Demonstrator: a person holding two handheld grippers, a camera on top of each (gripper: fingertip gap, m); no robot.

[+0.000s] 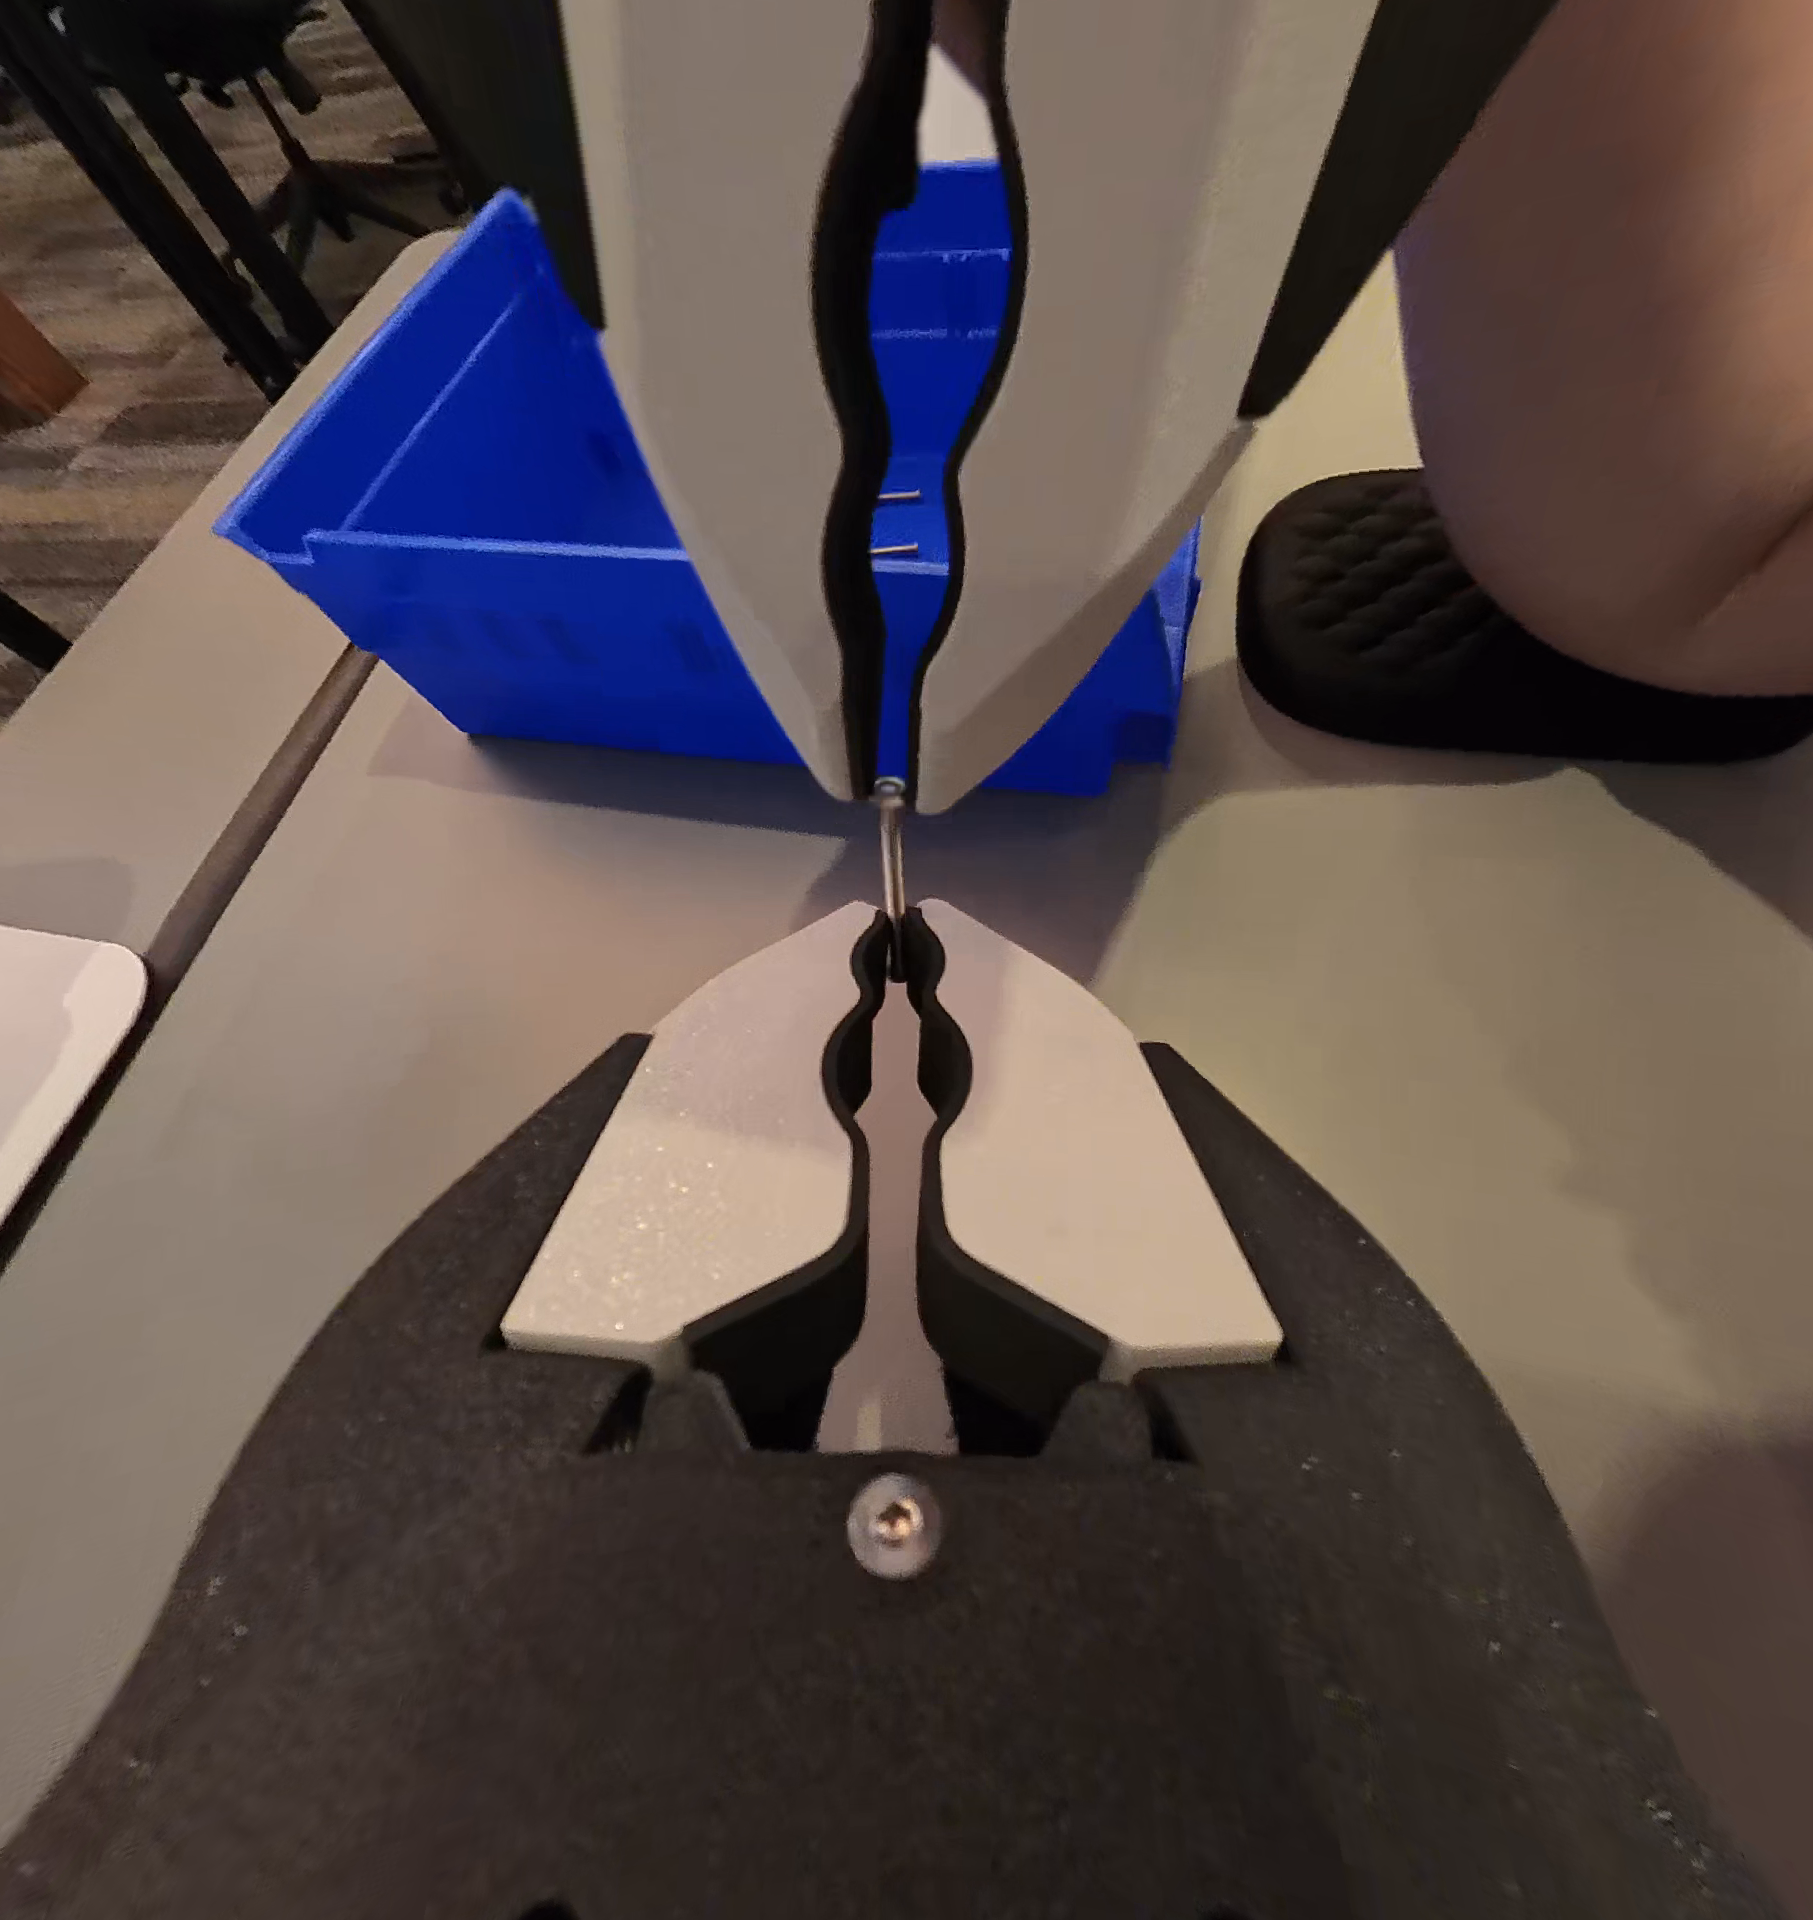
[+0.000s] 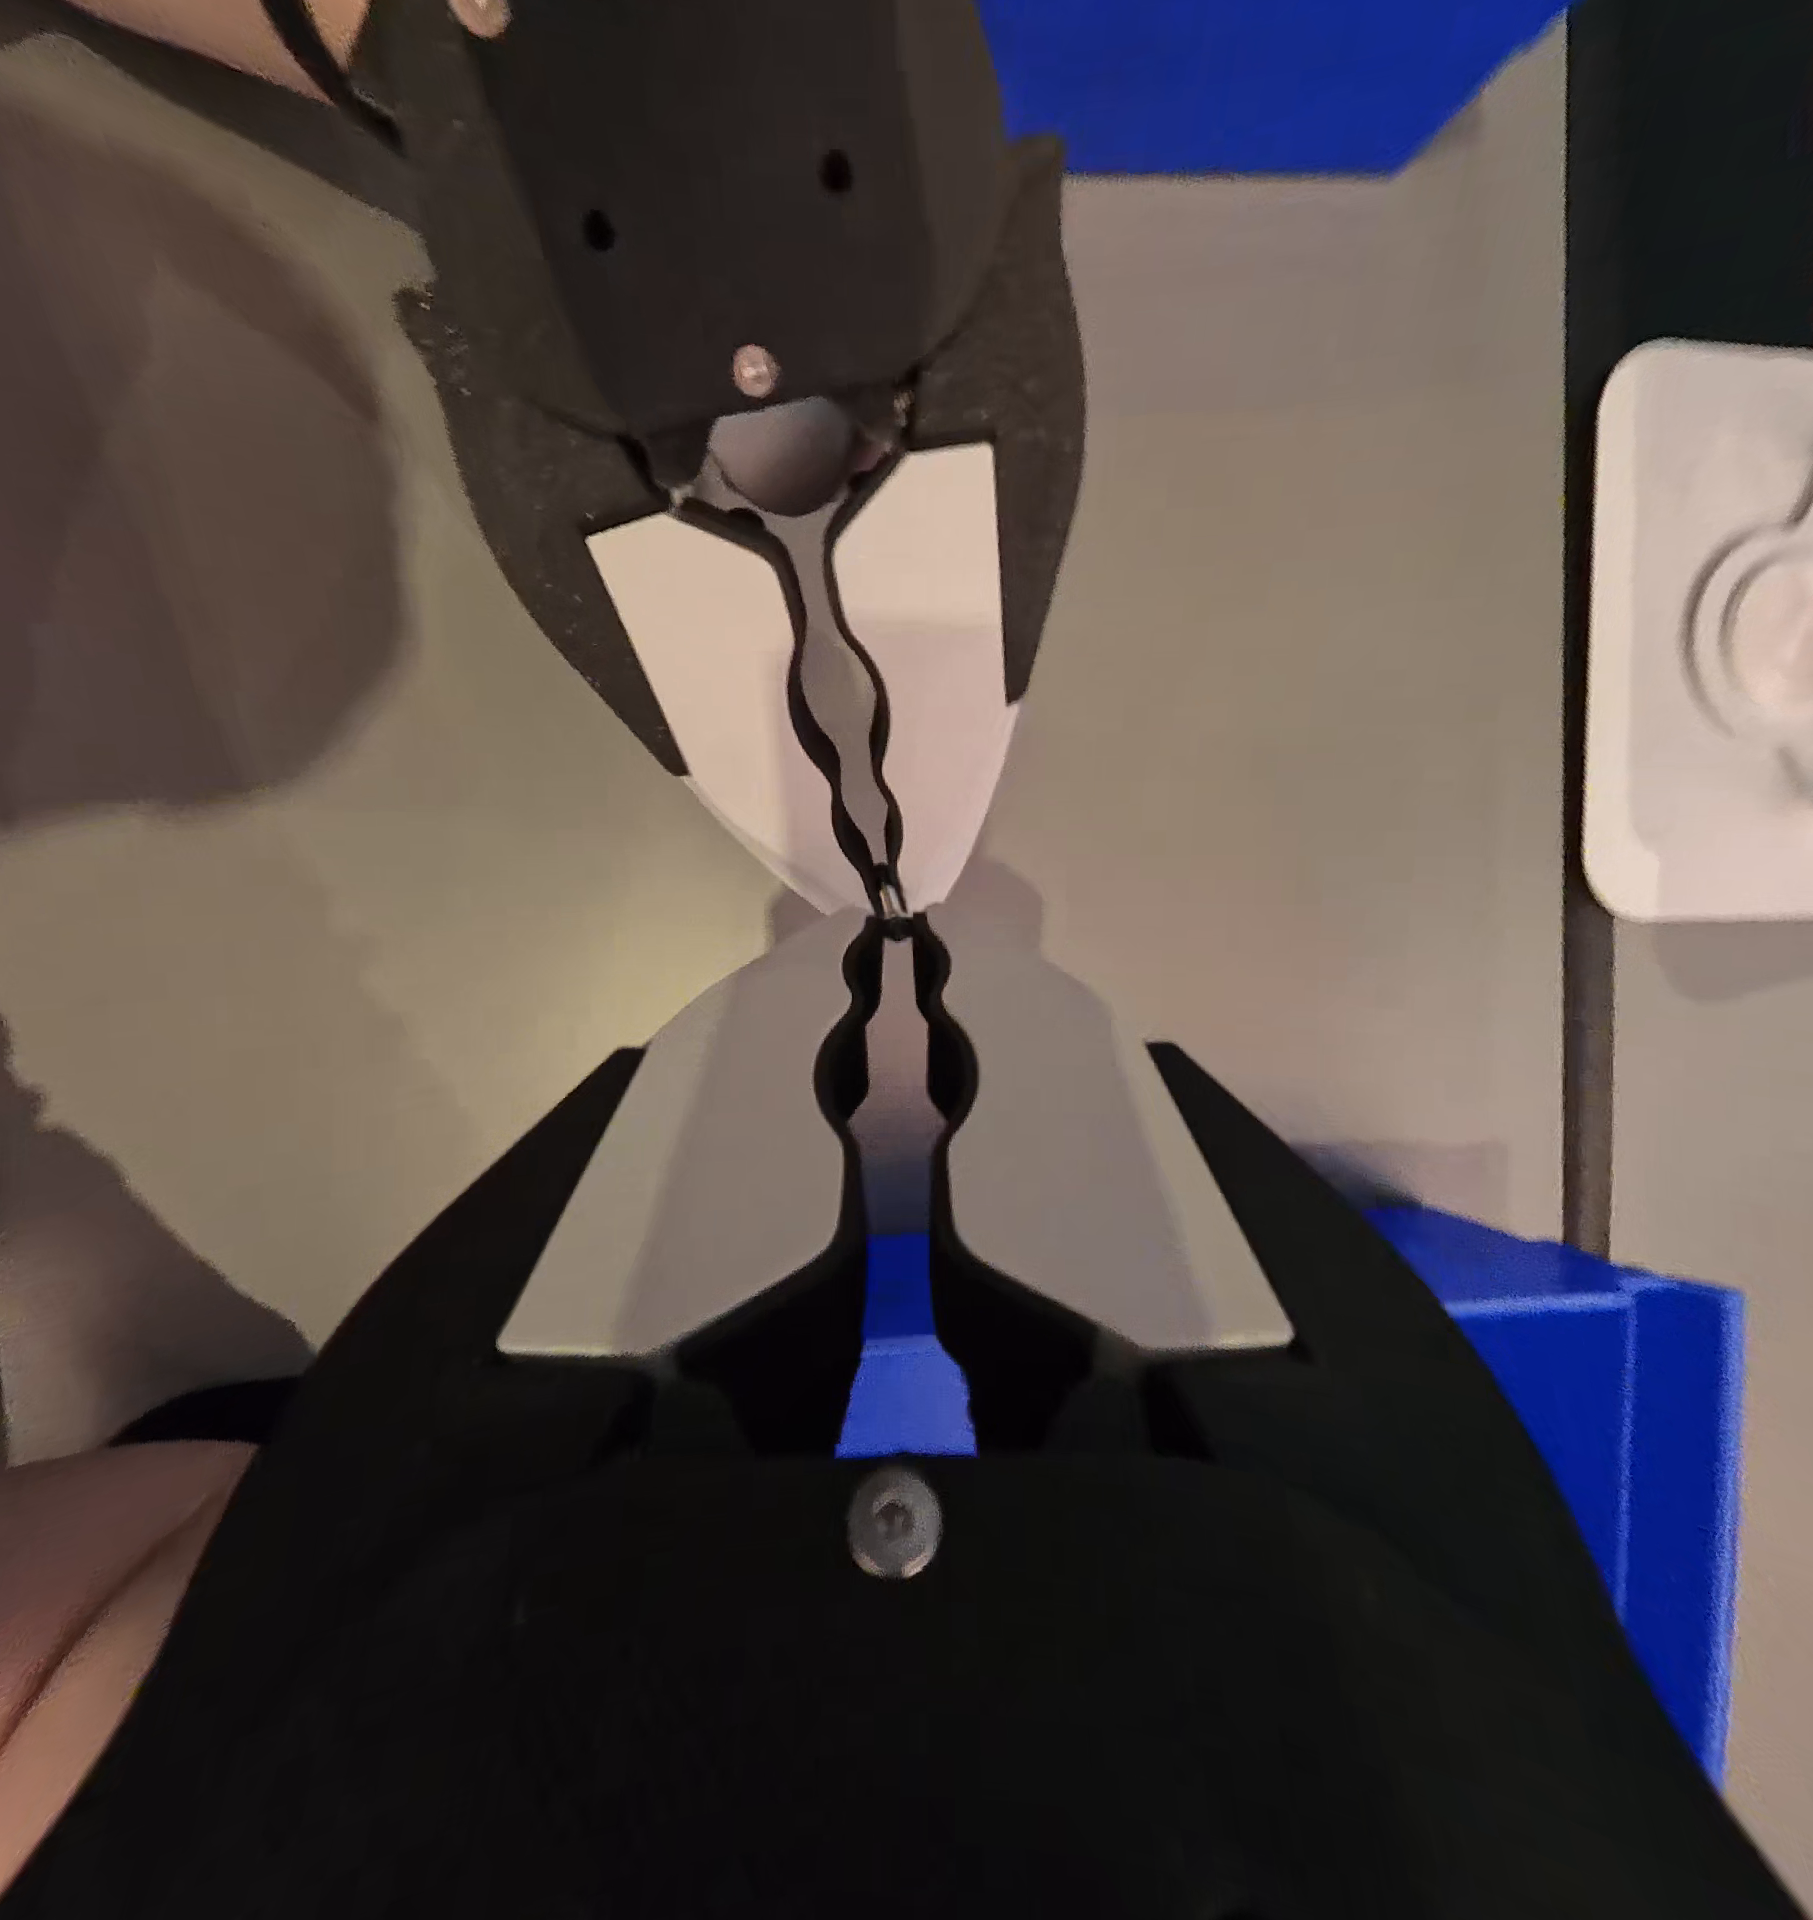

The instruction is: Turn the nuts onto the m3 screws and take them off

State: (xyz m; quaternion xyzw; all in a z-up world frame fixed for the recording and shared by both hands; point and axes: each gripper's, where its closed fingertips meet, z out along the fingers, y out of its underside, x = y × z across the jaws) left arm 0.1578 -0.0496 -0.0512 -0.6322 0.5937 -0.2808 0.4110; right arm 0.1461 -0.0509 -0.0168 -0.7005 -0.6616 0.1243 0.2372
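Left wrist view, nearest first: the left gripper (image 1: 894,940), white fingers with black wavy pads, has its jaws pinched nearly together on the lower end of a thin silver m3 screw (image 1: 889,868). The screw rises tilted over the grey table (image 1: 466,935). At its far end sits a small silver nut (image 1: 888,790), clamped between the tips of the right gripper (image 1: 886,795), jaws narrow. Beyond, a blue plastic bin (image 1: 528,613) holds two more loose screws (image 1: 897,524). Far right, a black padded rest (image 1: 1401,613) lies on the table; at the near left edge, a white tray (image 1: 19,1049).
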